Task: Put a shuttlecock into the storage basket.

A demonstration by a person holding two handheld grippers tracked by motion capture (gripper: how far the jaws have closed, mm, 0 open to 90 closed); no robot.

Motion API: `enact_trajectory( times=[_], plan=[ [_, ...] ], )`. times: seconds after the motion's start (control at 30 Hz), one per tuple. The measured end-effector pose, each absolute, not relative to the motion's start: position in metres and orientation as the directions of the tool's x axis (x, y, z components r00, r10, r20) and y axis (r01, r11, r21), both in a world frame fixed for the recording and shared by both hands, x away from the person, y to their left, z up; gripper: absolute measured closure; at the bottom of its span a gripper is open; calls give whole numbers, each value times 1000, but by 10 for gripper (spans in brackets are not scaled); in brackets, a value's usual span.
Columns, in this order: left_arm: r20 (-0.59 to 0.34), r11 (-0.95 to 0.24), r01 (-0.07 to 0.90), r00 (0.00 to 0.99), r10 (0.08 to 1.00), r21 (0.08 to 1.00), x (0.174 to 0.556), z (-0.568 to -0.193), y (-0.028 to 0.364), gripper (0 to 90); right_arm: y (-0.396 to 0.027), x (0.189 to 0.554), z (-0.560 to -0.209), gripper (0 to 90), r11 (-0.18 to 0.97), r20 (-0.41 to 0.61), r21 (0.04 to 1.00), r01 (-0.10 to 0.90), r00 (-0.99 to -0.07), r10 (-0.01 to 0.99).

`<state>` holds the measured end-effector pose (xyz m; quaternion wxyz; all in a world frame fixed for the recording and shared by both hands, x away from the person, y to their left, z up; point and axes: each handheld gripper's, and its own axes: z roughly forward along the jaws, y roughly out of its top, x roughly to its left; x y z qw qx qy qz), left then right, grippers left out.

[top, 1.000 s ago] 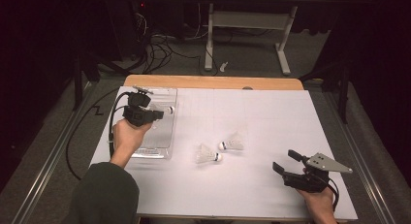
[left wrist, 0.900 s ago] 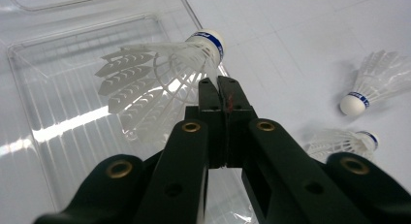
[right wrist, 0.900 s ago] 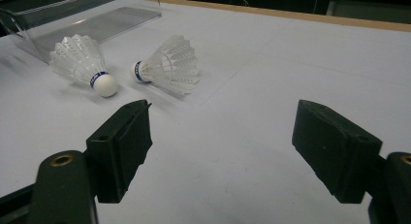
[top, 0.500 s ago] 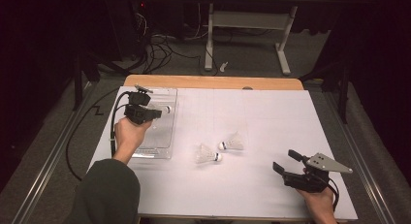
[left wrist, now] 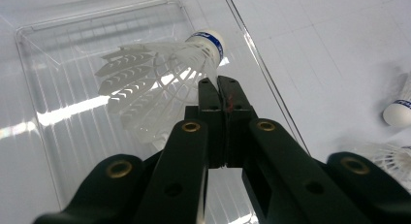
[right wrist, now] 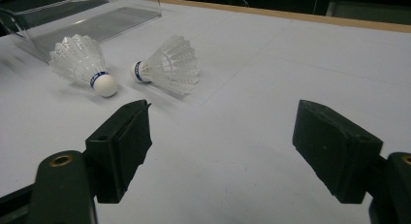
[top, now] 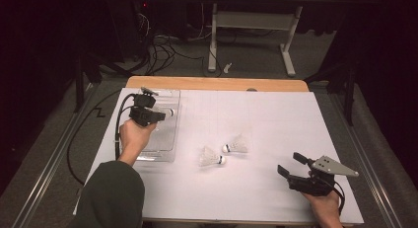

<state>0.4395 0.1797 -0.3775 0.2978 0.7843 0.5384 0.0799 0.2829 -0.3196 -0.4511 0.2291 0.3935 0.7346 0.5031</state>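
Note:
My left gripper hangs over the clear plastic tray, shut on the feather skirt of a white shuttlecock. In the left gripper view the jaws meet on the skirt just below the cork of that shuttlecock, above the tray. Two more shuttlecocks lie on the white table mid-way between the hands. My right gripper rests at the front right, open with nothing between its fingers. From the right gripper both loose shuttlecocks lie ahead to the left.
The white sheet covers the table, with a wooden edge at the back. A black cable trails from the left gripper past the tray. Table legs and cables stand on the dark floor beyond.

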Motion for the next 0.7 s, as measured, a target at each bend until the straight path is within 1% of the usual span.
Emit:
enact_trajectory(
  times=[0.17, 0.23, 0.27, 0.4, 0.6, 0.7],
  plan=[
    [-192, -247, 797, 409, 892, 550, 441, -379, 179, 888, -320, 283, -451, 220, 183, 61, 919, 349, -584, 809],
    [-203, -240, 803, 405, 892, 546, 442, -380, 180, 828, -320, 283, -451, 220, 183, 60, 920, 348, -585, 809],
    [-203, -239, 803, 404, 892, 546, 442, -381, 180, 789, -320, 283, -451, 220, 183, 60, 920, 347, -586, 808],
    [-196, -238, 800, 401, 895, 551, 440, -379, 180, 676, -320, 283, -451, 220, 183, 61, 919, 348, -584, 809],
    [-176, -245, 787, 405, 897, 566, 436, -375, 178, 574, -320, 283, -451, 220, 182, 61, 919, 348, -585, 809],
    [-162, -251, 779, 410, 898, 575, 434, -374, 176, 551, -320, 283, -451, 220, 182, 61, 920, 347, -584, 809]
  ],
)
